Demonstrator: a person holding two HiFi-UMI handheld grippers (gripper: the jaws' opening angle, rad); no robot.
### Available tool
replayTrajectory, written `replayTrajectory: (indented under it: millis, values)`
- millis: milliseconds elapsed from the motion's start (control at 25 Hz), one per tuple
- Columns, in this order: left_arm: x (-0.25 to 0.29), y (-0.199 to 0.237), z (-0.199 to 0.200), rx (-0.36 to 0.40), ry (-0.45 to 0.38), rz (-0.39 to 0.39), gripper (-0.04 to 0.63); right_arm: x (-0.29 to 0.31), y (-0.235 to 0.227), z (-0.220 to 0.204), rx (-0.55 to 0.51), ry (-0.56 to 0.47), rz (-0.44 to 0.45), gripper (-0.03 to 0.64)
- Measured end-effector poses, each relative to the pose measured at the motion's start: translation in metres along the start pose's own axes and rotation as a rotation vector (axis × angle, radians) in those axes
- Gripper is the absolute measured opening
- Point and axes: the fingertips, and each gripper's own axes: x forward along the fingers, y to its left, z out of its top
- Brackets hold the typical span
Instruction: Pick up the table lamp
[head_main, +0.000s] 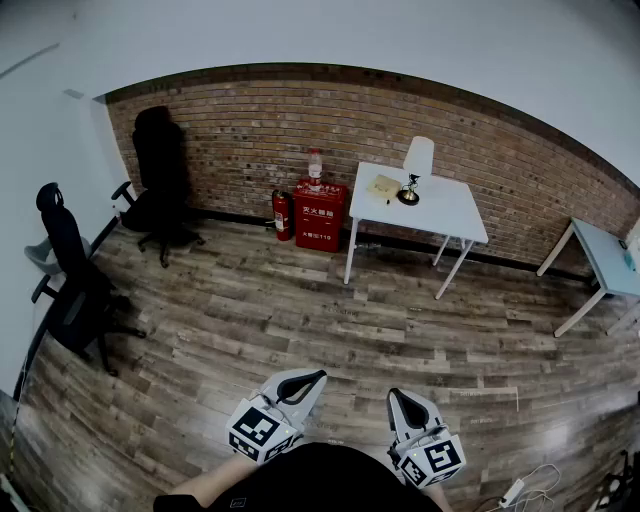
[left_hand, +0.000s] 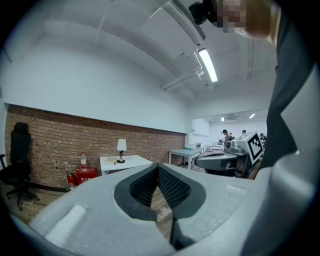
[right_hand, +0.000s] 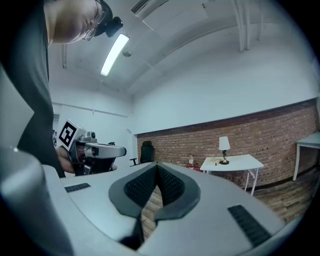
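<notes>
The table lamp (head_main: 416, 167), with a white shade and a dark base, stands on a small white table (head_main: 445, 212) against the brick wall, far across the wooden floor from me. It is small in the left gripper view (left_hand: 121, 149) and the right gripper view (right_hand: 224, 149). My left gripper (head_main: 317, 377) and right gripper (head_main: 396, 394) are held close to my body at the bottom of the head view and point toward the wall. Both have their tips together with nothing between them, as the left gripper view (left_hand: 158, 166) and the right gripper view (right_hand: 156, 165) show.
A red cabinet (head_main: 320, 213) and a fire extinguisher (head_main: 281, 215) stand left of the table. Two black office chairs (head_main: 160, 180) (head_main: 72, 285) are at the left, and another table (head_main: 606, 262) is at the right. A book (head_main: 383, 186) lies beside the lamp. A cable and plug strip (head_main: 514, 490) lie near my feet.
</notes>
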Motion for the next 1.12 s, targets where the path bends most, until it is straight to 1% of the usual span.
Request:
replayTrajectory:
  millis: [280,480,560,680,880,1000,1120]
  values:
    - [0.021,-0.021,-0.005,-0.023,0.015,-0.008,0.008,-0.015,-0.019,-0.006,0.008,0.005,0.013,0.011]
    - [0.046,-0.041,-0.009,-0.031,0.024,-0.019,0.008,-0.032,-0.042,-0.015,0.022,0.019,0.017,0.012]
    - [0.06,-0.051,-0.012,-0.037,0.029,-0.034,0.008,-0.044,-0.053,-0.021,0.063,0.027,0.023,0.012]
    - [0.081,-0.058,-0.018,-0.054,0.037,-0.04,0.008,-0.062,-0.071,-0.034,0.159,0.04,0.033,0.012]
    - [0.119,-0.055,-0.025,-0.079,0.055,-0.029,0.008,-0.071,-0.104,-0.05,0.214,0.069,0.024,0.012]
    - [0.145,-0.041,-0.028,-0.072,0.061,-0.029,0.008,-0.055,-0.125,-0.054,0.215,0.074,0.025,0.012]
    - [0.181,-0.015,-0.033,-0.094,0.061,-0.029,0.008,-0.03,-0.154,-0.056,0.215,0.097,0.019,0.012]
